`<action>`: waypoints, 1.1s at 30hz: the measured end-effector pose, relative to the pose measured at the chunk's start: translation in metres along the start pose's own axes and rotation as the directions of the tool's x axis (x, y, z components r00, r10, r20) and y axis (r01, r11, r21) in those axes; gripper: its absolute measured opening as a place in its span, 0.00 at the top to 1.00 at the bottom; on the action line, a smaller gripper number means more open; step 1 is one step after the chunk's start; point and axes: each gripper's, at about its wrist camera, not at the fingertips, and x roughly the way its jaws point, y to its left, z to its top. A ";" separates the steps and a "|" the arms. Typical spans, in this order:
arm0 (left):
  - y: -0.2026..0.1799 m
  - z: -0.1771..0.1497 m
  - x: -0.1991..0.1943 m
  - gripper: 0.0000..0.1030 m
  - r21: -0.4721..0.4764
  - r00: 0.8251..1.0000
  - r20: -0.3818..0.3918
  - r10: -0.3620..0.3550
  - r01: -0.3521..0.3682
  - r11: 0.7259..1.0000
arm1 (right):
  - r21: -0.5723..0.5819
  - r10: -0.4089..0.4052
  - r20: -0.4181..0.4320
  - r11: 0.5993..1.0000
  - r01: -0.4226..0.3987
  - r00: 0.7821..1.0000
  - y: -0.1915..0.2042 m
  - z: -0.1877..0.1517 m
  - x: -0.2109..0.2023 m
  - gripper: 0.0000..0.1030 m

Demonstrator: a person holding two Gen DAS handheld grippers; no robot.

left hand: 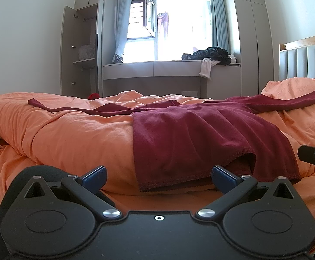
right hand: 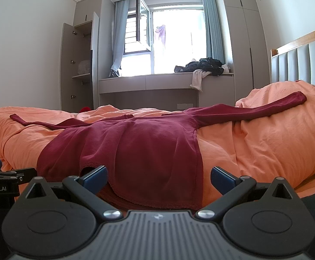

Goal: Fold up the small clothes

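Dark red long-sleeved knit top (left hand: 200, 134) is lying flat on the orange-quilted bed (left hand: 70, 134), sleeves spreading crosswise, hem facing both wide-open, empty tongs: left tongs (left hand: 158, 176) nearing its left corner, right tongs (right hand: 158, 176) its right.

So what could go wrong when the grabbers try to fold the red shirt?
The red shirt lies on a lumpy orange duvet, so the open right gripper or left gripper might pinch duvet along with the hem. The hem gapes, so one layer might get grabbed alone. The sleeves spread far apart, so folds may come out crooked.
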 end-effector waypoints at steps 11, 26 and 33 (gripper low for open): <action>0.004 0.024 0.027 0.00 0.042 0.992 -0.116 -0.048 0.054 0.998 | 0.039 -0.024 -0.143 0.999 0.030 0.989 -0.010 0.022 0.020 0.00; -0.005 0.125 0.117 0.00 0.109 1.000 -0.024 -0.007 0.010 0.994 | 0.054 -0.084 -0.105 0.995 0.090 0.991 -0.052 0.081 0.080 0.00; -0.005 0.150 0.182 0.00 0.155 0.996 -0.087 0.031 -0.018 0.988 | 0.058 -0.104 -0.108 0.992 0.110 0.989 -0.082 0.099 0.129 0.00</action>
